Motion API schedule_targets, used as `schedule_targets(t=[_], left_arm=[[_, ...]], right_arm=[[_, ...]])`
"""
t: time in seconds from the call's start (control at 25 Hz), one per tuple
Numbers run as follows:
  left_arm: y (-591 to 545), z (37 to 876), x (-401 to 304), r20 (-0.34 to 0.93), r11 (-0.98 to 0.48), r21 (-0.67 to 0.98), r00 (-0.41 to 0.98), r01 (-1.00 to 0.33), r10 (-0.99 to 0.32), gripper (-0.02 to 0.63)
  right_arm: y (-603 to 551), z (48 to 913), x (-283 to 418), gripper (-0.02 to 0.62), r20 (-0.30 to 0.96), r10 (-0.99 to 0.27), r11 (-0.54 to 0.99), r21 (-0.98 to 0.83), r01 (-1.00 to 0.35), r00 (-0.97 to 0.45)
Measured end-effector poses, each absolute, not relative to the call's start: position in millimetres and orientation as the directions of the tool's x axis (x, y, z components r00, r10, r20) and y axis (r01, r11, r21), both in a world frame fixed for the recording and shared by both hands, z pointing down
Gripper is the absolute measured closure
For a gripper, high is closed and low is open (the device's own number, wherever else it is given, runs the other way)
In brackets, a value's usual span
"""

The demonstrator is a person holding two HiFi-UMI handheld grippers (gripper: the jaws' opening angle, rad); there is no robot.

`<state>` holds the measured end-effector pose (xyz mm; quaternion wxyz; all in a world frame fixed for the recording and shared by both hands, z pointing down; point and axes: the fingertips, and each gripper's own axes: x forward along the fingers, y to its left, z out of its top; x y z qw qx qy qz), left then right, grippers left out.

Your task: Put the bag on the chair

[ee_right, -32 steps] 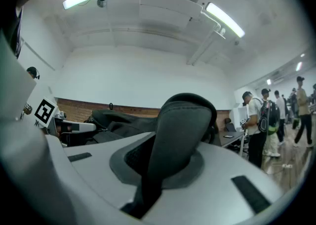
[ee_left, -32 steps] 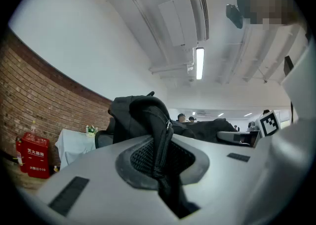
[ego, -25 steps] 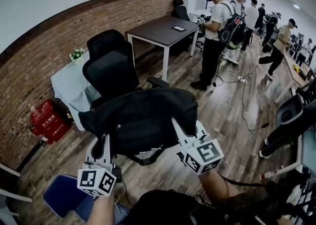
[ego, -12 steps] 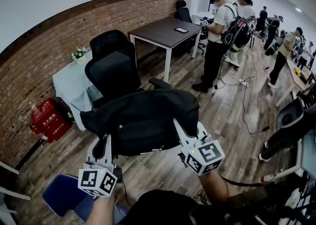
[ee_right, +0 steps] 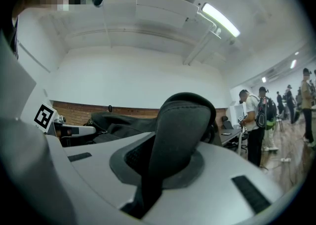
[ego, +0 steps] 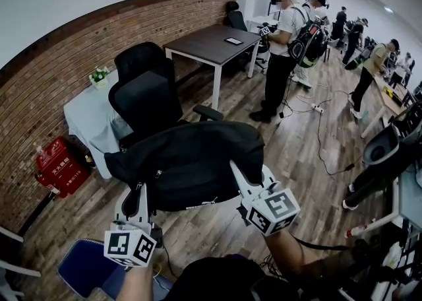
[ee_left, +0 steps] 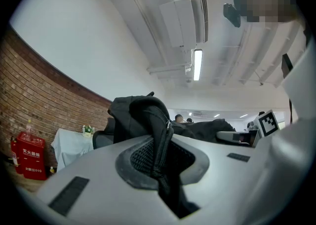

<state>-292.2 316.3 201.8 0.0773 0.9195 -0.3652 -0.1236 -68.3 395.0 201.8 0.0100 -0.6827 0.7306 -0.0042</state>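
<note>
A black bag (ego: 191, 161) hangs in the air in the head view, held up in front of a black office chair (ego: 145, 101). My left gripper (ego: 137, 195) is shut on the bag's left edge; in the left gripper view a zippered fold of the bag (ee_left: 158, 140) sits pinched between the jaws. My right gripper (ego: 239, 173) is shut on the bag's right side; the right gripper view shows a padded black strap (ee_right: 177, 135) clamped between its jaws. The bag hides most of the chair's seat.
A brick wall (ego: 59, 75) runs along the left, with a light-clothed small table (ego: 92, 115) and a red box (ego: 58, 164) by it. A dark desk (ego: 211, 42) stands beyond the chair. Several people (ego: 283, 49) stand at the back right. A blue seat (ego: 82, 267) lies at the lower left.
The bag and both grippers keep their places; only the head camera's view has shifted slightly.
</note>
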Motion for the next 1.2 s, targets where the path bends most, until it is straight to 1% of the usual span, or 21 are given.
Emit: schedule_targets(t=[0.28,0.48,0.8,1.2], left_arm=[[308,212,-304,-0.166,-0.742,0.245,0.727,-0.624,-0.666,0.563],[299,219,-303,-0.151,-0.736,0.245,0.725,-0.631,-0.672,0.563],[269,220,-278,-0.135,-0.709,0.233,0.700,-0.666,-0.702,0.563],[220,219,-224,-0.119,-0.689,0.224,0.682,-0.690,-0.722,0.563]], right_arm=[[394,209,-83,0.552,-0.001,-1.000,0.027,-0.024,-0.999,-0.027],[386,215,-83,0.552,0.013,-1.000,0.014,-0.027,-1.000,-0.014],[349,219,-56,0.552,0.007,-0.999,0.037,-0.045,-0.998,-0.037],[293,216,-1,0.552,0.004,-0.997,0.076,-0.045,-0.996,-0.076]])
